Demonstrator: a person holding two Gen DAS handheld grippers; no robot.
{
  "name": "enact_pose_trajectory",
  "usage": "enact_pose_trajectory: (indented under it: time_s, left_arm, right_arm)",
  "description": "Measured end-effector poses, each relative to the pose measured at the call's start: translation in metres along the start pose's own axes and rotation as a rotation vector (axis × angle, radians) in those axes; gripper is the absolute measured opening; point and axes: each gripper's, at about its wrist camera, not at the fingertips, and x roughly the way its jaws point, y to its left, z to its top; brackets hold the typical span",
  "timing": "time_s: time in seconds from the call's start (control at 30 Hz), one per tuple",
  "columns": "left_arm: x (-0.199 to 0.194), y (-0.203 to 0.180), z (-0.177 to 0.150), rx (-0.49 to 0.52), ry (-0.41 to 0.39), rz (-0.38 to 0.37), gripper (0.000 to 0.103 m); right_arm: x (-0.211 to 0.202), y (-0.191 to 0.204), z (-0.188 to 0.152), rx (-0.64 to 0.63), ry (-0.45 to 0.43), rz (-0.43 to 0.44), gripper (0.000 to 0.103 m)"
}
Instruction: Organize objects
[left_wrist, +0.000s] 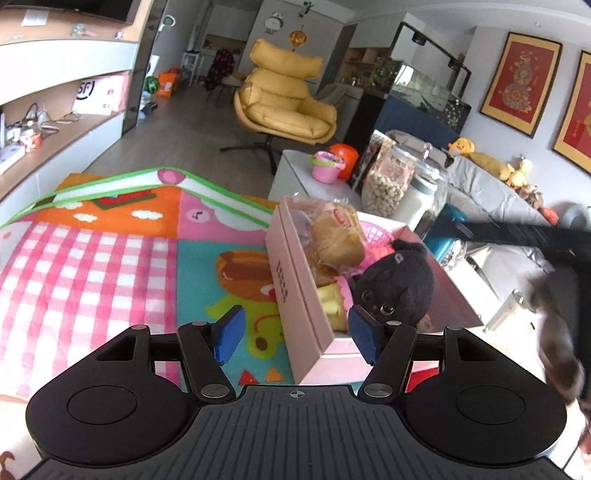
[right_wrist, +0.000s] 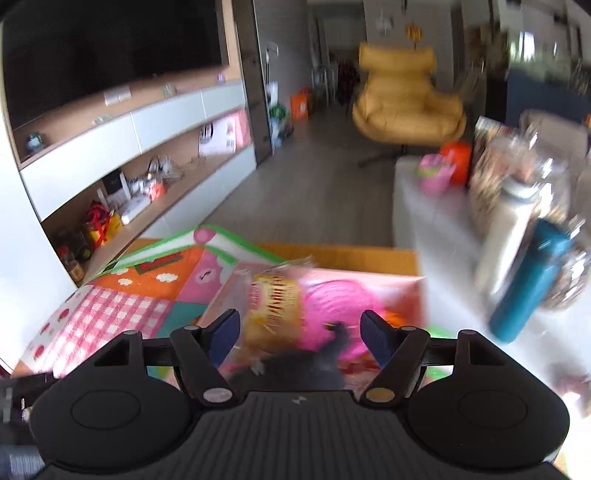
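Straddling the near wall of the pink box (left_wrist: 295, 291) with the left gripper (left_wrist: 295, 338) spread wide, black plush toy (left_wrist: 397, 284) lying inside beside wrapped bread (left_wrist: 334, 236); hovering the right gripper (right_wrist: 299, 338) equally spread over a motion-blurred dark toy (right_wrist: 306, 369), box contents smeared beyond telling

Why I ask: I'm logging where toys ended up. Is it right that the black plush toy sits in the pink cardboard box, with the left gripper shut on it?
Not quite. The left wrist view shows the black plush toy in the pink cardboard box, but the left gripper is open, holding nothing.
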Motion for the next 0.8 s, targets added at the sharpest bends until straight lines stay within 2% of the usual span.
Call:
enact_pose_trajectory:
  time_s: [0.1,0.27,0.33,0.4,0.43,0.47,0.57,0.7,0.8]
  left_arm:
    - [0.001,-0.002,0.003,-0.014,-0.027,-0.002,0.066]
    - [0.023,-0.016,0.008,0.004,-0.003,0.005,0.066]
    - [0.036,-0.022,0.010,0.038,0.014,0.052,0.066]
    - [0.047,-0.024,0.010,0.063,0.034,0.119,0.066]
    - [0.052,-0.022,0.010,0.078,0.040,0.167,0.066]
    - [0.055,-0.019,0.009,0.087,0.038,0.202,0.078]
    - [0.055,0.008,0.013,0.059,0.010,0.261,0.094]
    - [0.055,0.050,0.028,0.014,-0.035,0.353,0.096]
    - [0.055,0.080,0.040,-0.013,-0.057,0.413,0.100]
  right_arm:
    - [-0.032,-0.011,-0.026,-0.047,-0.022,-0.013,0.080]
    - [-0.045,-0.024,-0.075,-0.086,0.050,-0.022,0.080]
    - [-0.038,-0.024,-0.089,-0.102,0.071,-0.037,0.076]
    - [-0.028,-0.021,-0.095,-0.114,0.077,-0.049,0.064]
    - [-0.022,-0.018,-0.096,-0.117,0.079,-0.050,0.062]
    - [-0.017,-0.017,-0.097,-0.113,0.078,-0.047,0.060]
    - [0.000,-0.009,-0.087,-0.084,0.077,-0.033,0.066]
    - [0.034,0.015,-0.066,-0.093,0.069,0.034,0.066]
    - [0.065,0.043,-0.050,-0.143,0.051,0.034,0.066]
